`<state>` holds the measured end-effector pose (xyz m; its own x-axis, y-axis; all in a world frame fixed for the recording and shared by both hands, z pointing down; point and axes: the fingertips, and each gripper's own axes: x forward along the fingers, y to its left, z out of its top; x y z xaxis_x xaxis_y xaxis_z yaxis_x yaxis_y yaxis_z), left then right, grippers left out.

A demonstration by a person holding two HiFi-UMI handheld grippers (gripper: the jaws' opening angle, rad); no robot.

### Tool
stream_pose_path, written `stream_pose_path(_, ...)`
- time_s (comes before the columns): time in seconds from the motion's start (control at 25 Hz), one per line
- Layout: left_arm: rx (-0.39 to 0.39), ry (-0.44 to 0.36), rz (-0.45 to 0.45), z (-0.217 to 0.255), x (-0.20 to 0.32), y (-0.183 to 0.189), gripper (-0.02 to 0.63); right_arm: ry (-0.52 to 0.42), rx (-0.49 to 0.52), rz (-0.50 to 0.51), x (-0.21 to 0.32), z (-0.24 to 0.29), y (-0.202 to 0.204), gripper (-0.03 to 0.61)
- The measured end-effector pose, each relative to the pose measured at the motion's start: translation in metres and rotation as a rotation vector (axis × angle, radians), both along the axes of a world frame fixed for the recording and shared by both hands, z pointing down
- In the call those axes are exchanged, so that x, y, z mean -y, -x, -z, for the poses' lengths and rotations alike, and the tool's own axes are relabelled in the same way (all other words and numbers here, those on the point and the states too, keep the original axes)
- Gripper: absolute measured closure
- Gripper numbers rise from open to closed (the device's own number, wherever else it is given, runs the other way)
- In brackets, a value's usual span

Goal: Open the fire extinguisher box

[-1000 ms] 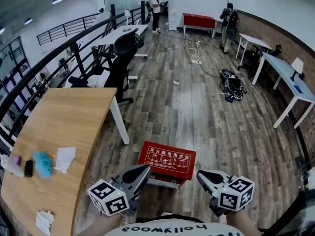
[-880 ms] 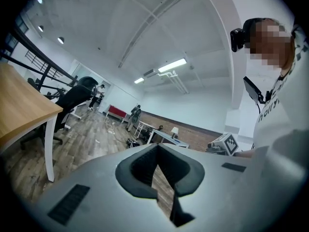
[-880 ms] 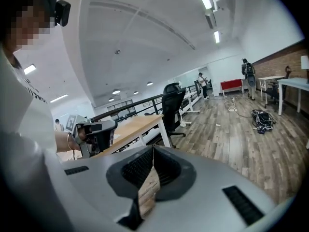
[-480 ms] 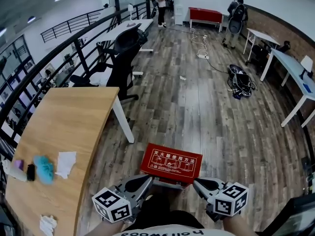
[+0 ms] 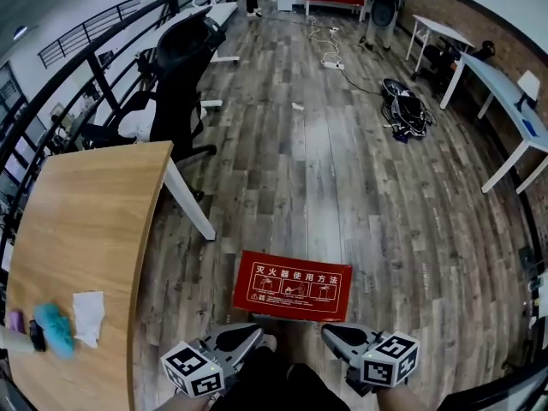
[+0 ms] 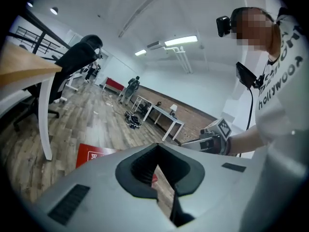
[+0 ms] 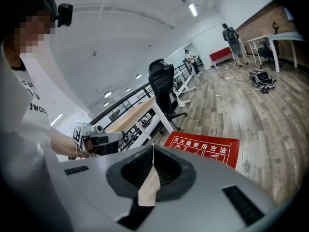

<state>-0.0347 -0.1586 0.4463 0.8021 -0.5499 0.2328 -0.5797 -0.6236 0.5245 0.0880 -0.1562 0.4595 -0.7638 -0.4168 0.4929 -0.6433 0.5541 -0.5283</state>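
Down they come, left gripper [image 5: 253, 334] and right gripper [image 5: 332, 333] both clenched on nothing, just short of the red fire extinguisher box [image 5: 293, 285] flat on the floor [image 5: 385, 229], and if they stay shut they'll likely shove it, not pry it open.

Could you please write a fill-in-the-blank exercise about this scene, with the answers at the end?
1. The fire extinguisher box is ___ in colour.
2. It lies on the ___, near the wooden table.
3. The left hand-held gripper and the right hand-held gripper both have jaws that are ___, not open.
Answers: red; floor; shut.
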Motion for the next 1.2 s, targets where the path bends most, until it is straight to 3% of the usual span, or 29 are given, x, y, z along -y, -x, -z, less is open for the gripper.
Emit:
stream_pose_path(0.28,-0.018,0.169,0.025,-0.106,0.006,0.001,0.607,0.079,0.005,-0.089,0.007,-0.087,-0.002,0.563)
stream_pose_path(0.32,-0.033,0.194,0.019,-0.120,0.006,-0.002,0.607,0.098,0.024,-0.101,0.008,-0.100,0.000,0.536)
stream_pose_path(0.4,-0.078,0.242,0.009,-0.148,0.007,-0.007,0.604,0.140,0.076,-0.113,0.008,-0.123,0.005,0.416)
stream_pose_path(0.44,-0.100,0.264,0.005,-0.162,0.008,-0.010,0.596,0.158,0.107,-0.116,0.007,-0.134,0.008,0.404)
stream_pose_path(0.64,-0.213,0.424,0.018,-0.239,0.013,-0.019,0.350,0.226,0.246,-0.158,-0.001,-0.192,0.021,0.378)
stream_pose_path(0.68,-0.243,0.446,0.022,-0.250,0.014,-0.020,0.329,0.244,0.274,-0.174,-0.003,-0.205,0.021,0.366)
stream_pose_path(0.8,-0.313,0.430,0.008,-0.271,0.022,-0.021,0.318,0.262,0.340,-0.228,-0.002,-0.240,0.018,0.338)
stream_pose_path(0.96,-0.351,0.356,-0.023,-0.286,0.033,-0.017,0.318,0.200,0.381,-0.259,0.010,-0.269,0.010,0.334)
stream_pose_path(1.2,-0.422,0.265,-0.057,-0.280,0.054,-0.020,0.318,0.092,0.442,-0.239,0.035,-0.265,0.008,0.334)
